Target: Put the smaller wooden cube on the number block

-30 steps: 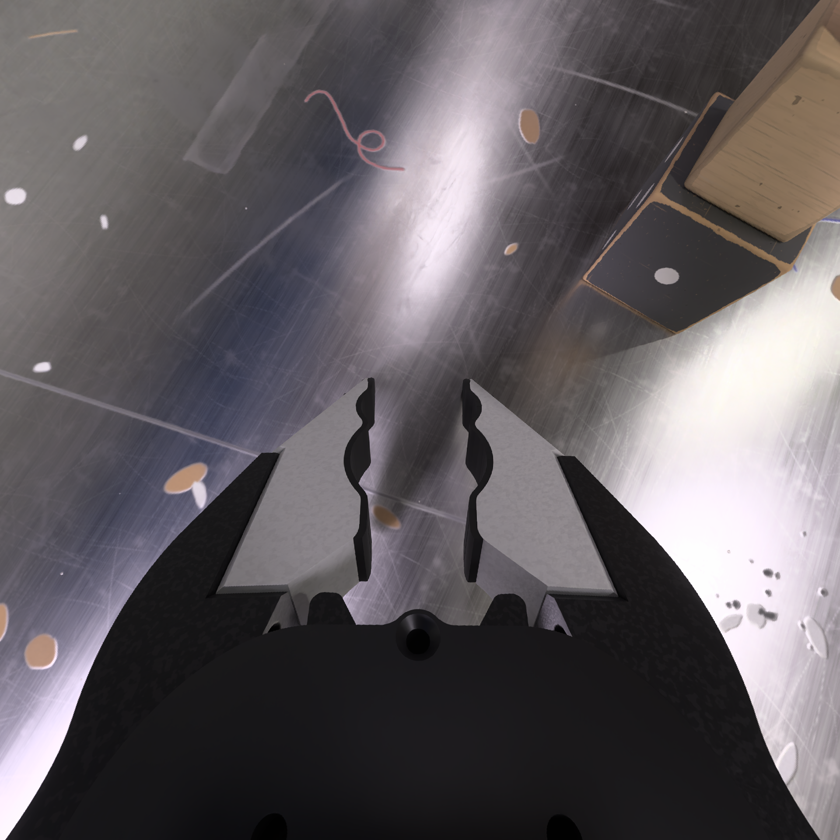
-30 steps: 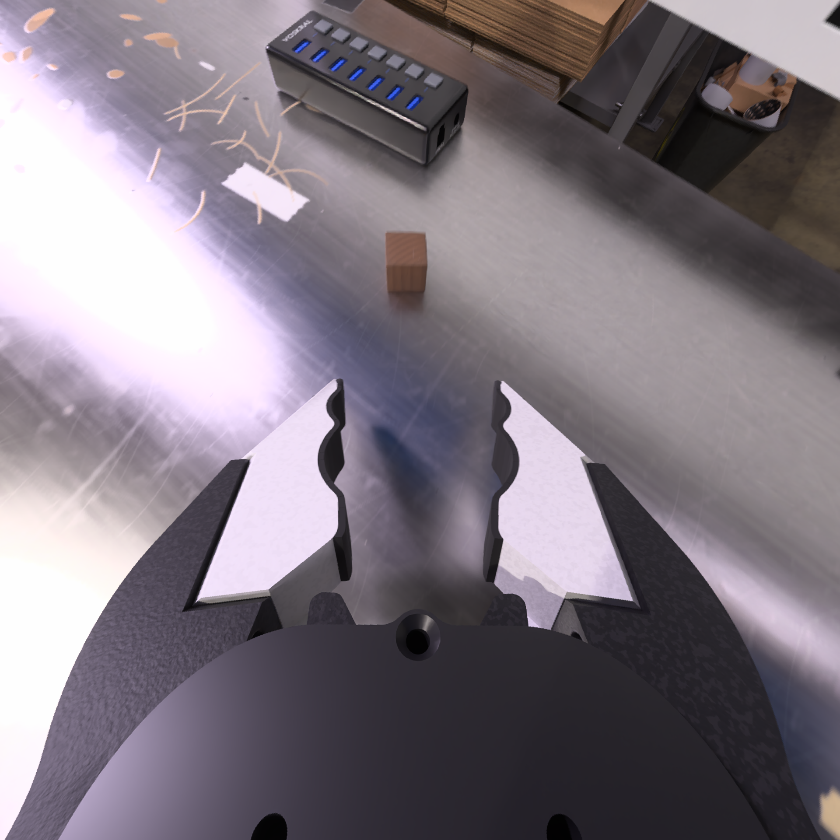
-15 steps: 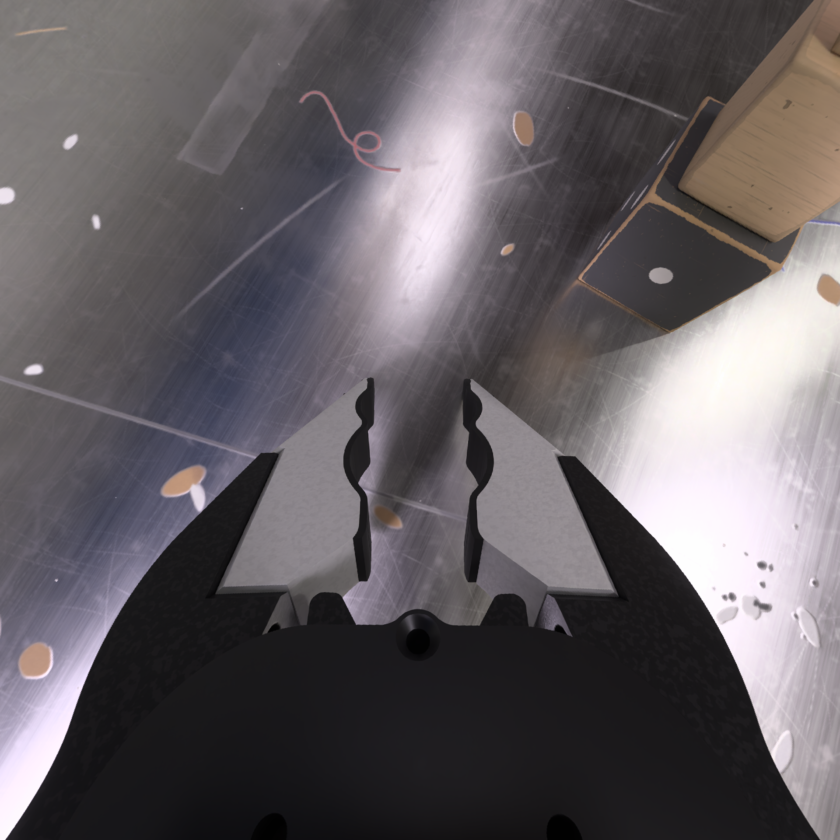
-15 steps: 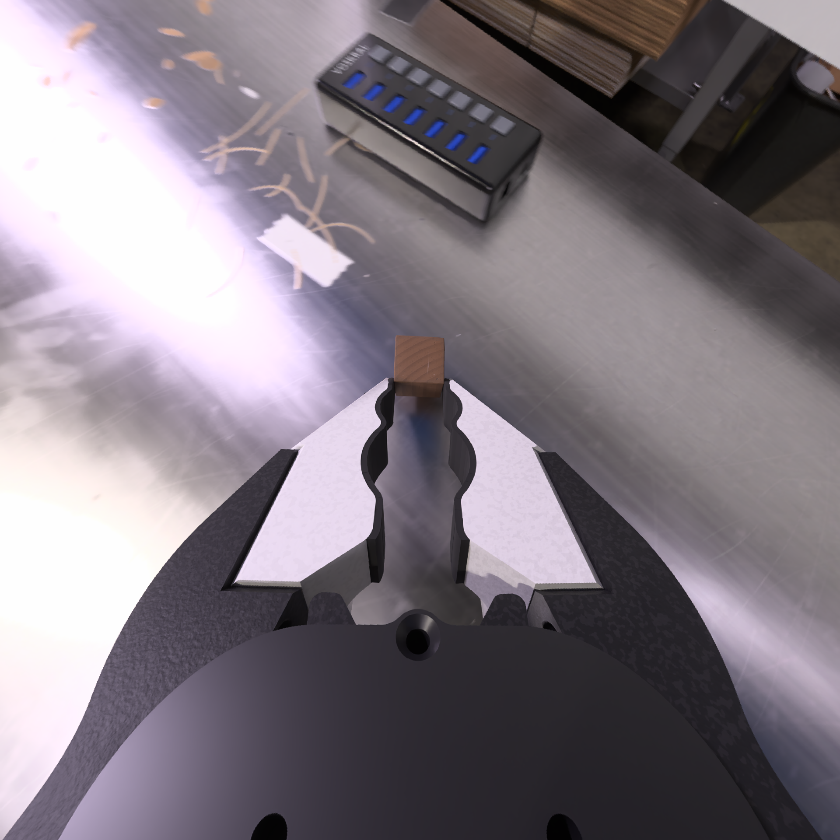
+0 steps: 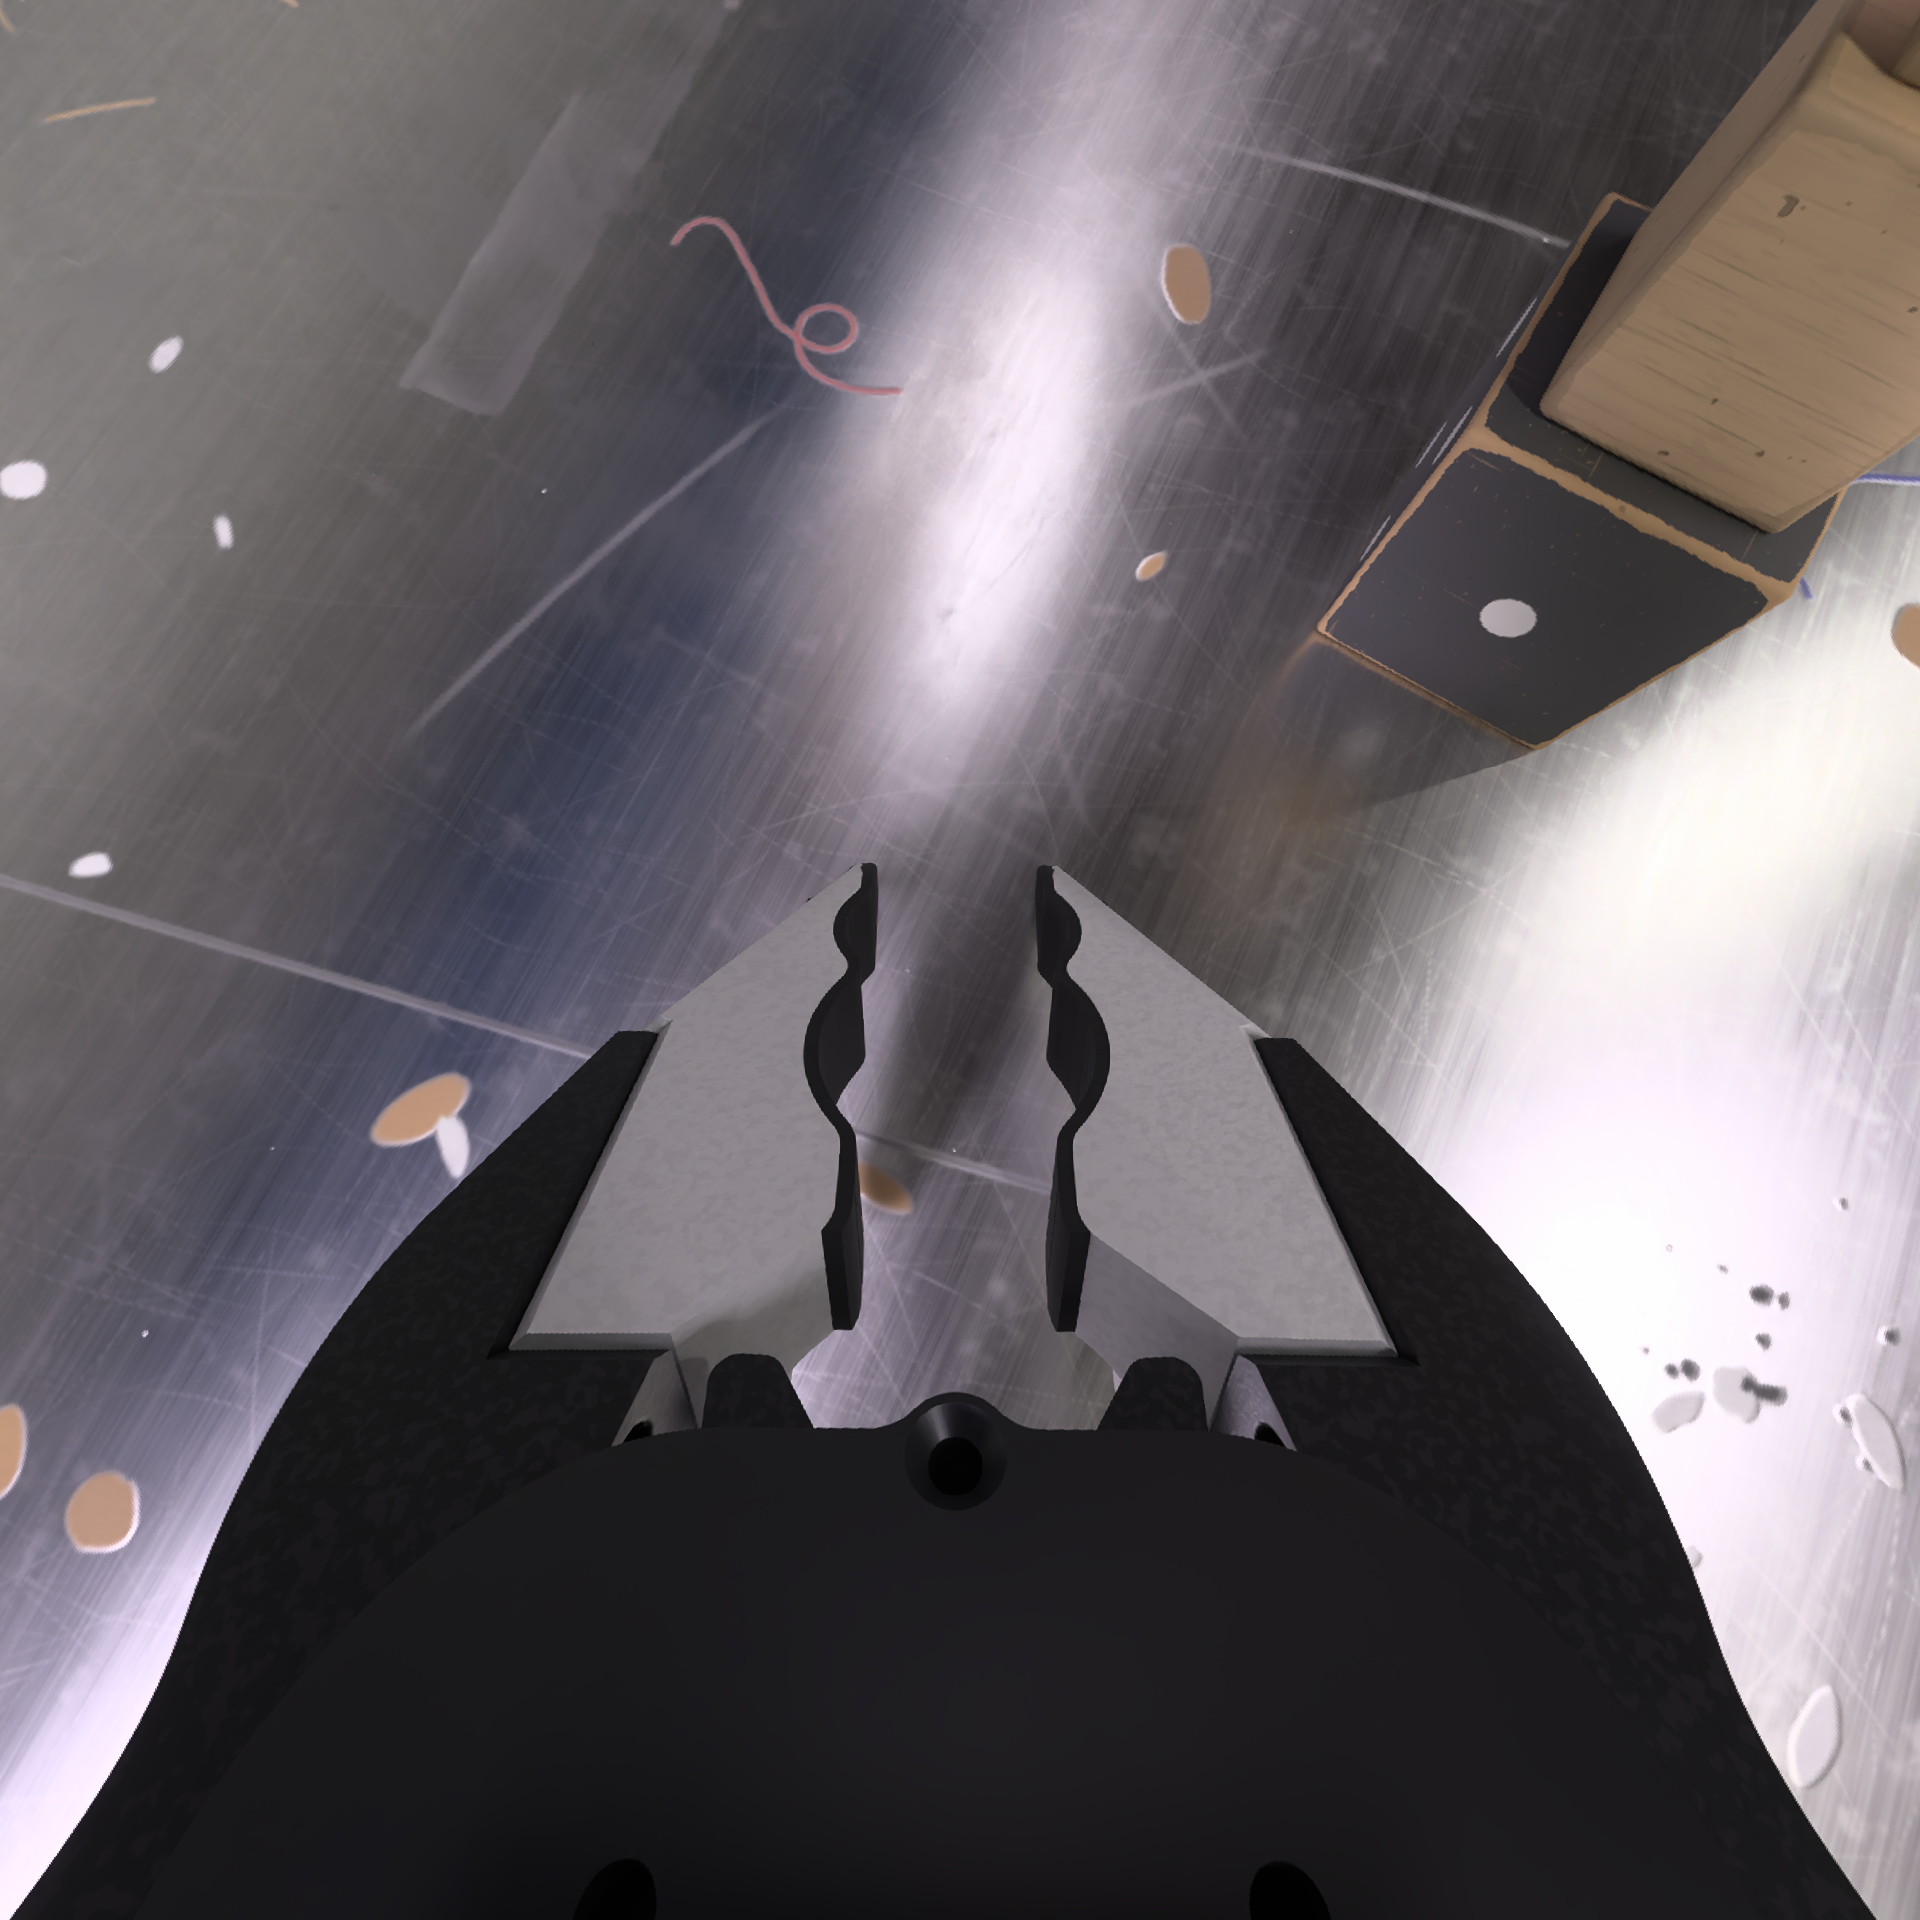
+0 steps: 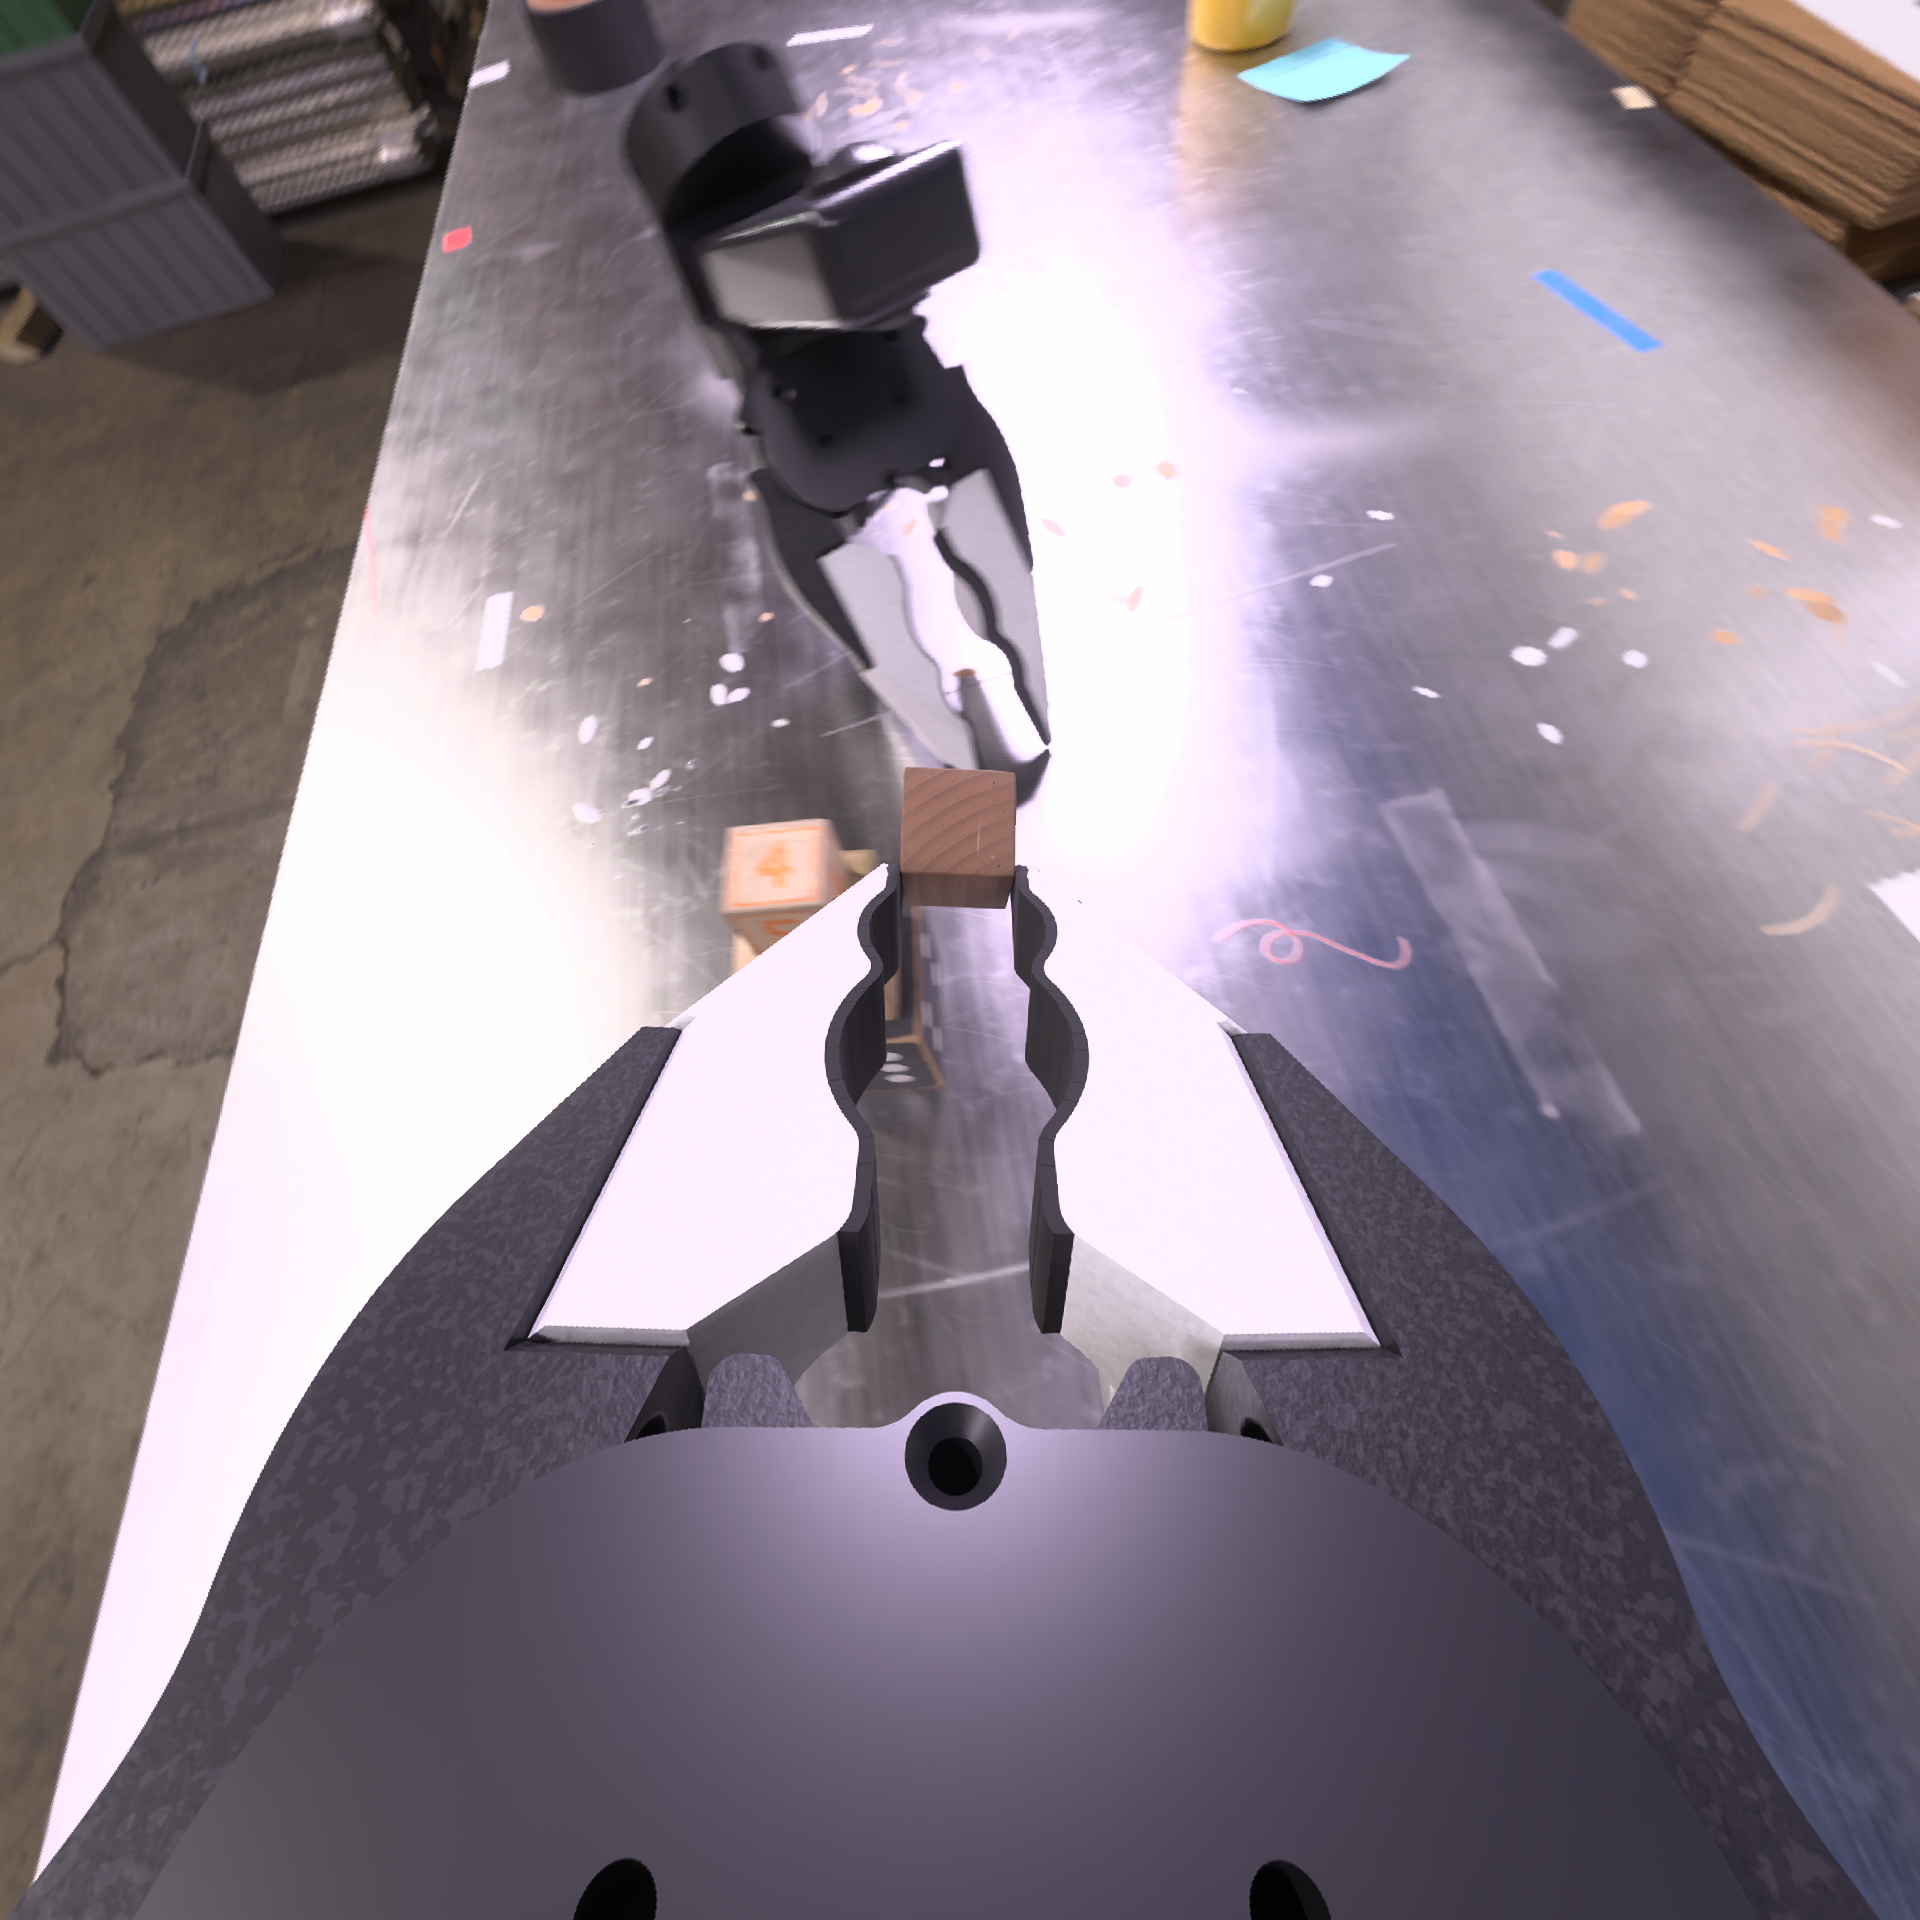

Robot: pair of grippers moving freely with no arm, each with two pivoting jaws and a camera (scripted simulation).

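Observation:
My right gripper (image 6: pixel 956 878) is shut on the small brown wooden cube (image 6: pixel 956 831), pinched at the fingertips and held above the steel table. Just left of the cube and lower stands the pale number block (image 6: pixel 779 868), on top of a black dotted block (image 6: pixel 904 1055). In the left wrist view the number block (image 5: pixel 1756 332) on the black block (image 5: pixel 1538 613) is at the upper right. My left gripper (image 5: pixel 956 878) is open and empty, low over the table. It also shows in the right wrist view (image 6: pixel 987 717), beyond the cube.
The table's left edge (image 6: pixel 343 727) drops to a concrete floor with a grey crate (image 6: pixel 125 208). Cardboard sheets (image 6: pixel 1766 135), a blue note (image 6: pixel 1320 68), a yellow object (image 6: pixel 1236 16) and a dark roll (image 6: pixel 592 42) lie far off. A pink thread (image 6: pixel 1309 945) and wood shavings (image 6: pixel 1808 603) litter the table.
My right gripper went from open to shut on the small cube, lifted it and swung round to face the number block and the left gripper. The left gripper barely moved.

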